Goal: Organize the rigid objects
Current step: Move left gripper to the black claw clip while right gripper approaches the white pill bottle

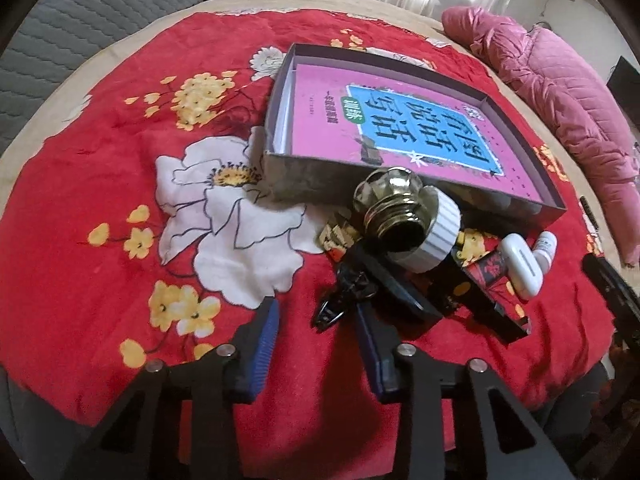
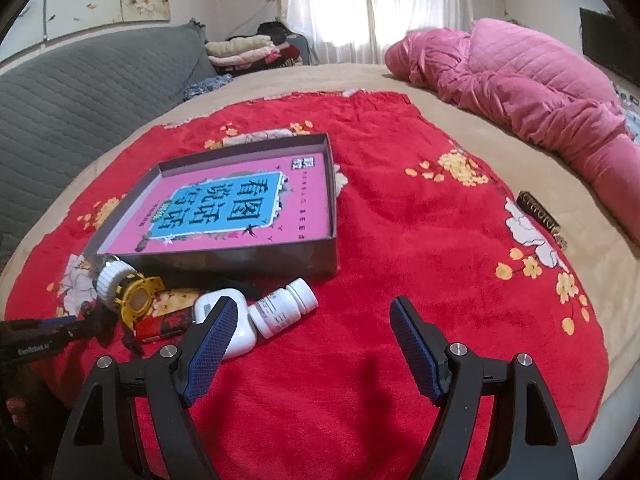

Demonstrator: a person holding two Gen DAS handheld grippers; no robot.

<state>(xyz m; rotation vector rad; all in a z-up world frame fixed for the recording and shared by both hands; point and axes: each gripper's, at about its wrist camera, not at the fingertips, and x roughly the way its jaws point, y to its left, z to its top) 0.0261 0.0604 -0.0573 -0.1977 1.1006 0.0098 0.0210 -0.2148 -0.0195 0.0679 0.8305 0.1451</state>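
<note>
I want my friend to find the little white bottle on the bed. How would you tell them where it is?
Find the shallow grey cardboard box holding a pink book, on the red flowered blanket. In front of its near wall lies a row of small things. The small white plastic pill bottle lies on its side at the row's end, beside a smooth white case; only it has a screw cap and a printed label.

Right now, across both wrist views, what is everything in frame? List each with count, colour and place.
Shallow cardboard box: one, grey, on blanket centre.
Pink-covered book: one, pink and blue, inside box.
Glass jar with ribbed lid: one, brownish glass, white lid, lying against box front.
Pill bottle: one, white, lying before box.
Smooth plastic case: one, white, beside pill bottle.
Floral blanket: one, red, over bed.
Quilted jacket: one, pink, bed's far edge.
Left gripper: blue pads, part open, nothing between.
Right gripper: blue pads, open.
</note>
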